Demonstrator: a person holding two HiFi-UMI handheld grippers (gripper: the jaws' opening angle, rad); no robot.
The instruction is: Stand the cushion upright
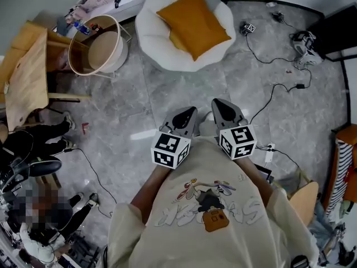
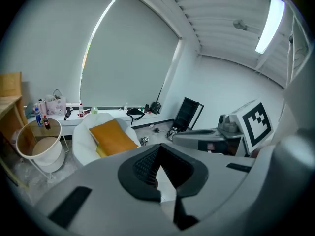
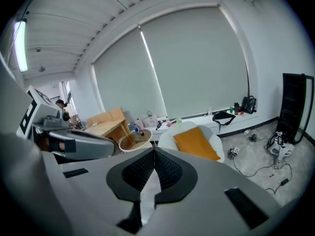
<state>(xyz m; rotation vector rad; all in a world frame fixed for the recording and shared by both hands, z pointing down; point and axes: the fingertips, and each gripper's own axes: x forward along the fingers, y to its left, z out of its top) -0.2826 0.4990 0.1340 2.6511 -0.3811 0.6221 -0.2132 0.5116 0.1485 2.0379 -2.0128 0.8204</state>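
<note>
- L gripper (image 1: 191, 111) (image 2: 158, 167): jaws were shut tight, pads pressed together, nothing held.
- R gripper (image 3: 153, 164) (image 1: 217, 104): same, jaws closed all the way, nothing between them.
- Both grippers were side by side, near each other, close in front of the person's shirt (image 1: 215, 205), up over the grey floor (image 1: 167, 94).
- Both pointed toward the chair and a bit down.
- Orange cushion (image 1: 192, 24) (image 2: 112, 136) (image 3: 195, 142): it was on the seat of the round white chair (image 1: 148, 35) (image 2: 82, 137) (image 3: 217, 151), well apart from both grippers.
- In the head view it lay like a diamond, one corner toward the person. In the gripper views it sloped back against the chair's back, not standing up straight.
- A paler yellow bit (image 1: 176, 39) peeked out under the cushion's left edge.
- Round white side table (image 1: 104, 17) stood just left of the chair, w/ small bottles on top in the L gripper view.
- Wood table (image 1: 25, 77) was at the far left.
- Black cables (image 1: 273, 94) ran over the floor to the right of the chair.
- Another person (image 1: 33, 141) sat at the lower left.
</note>
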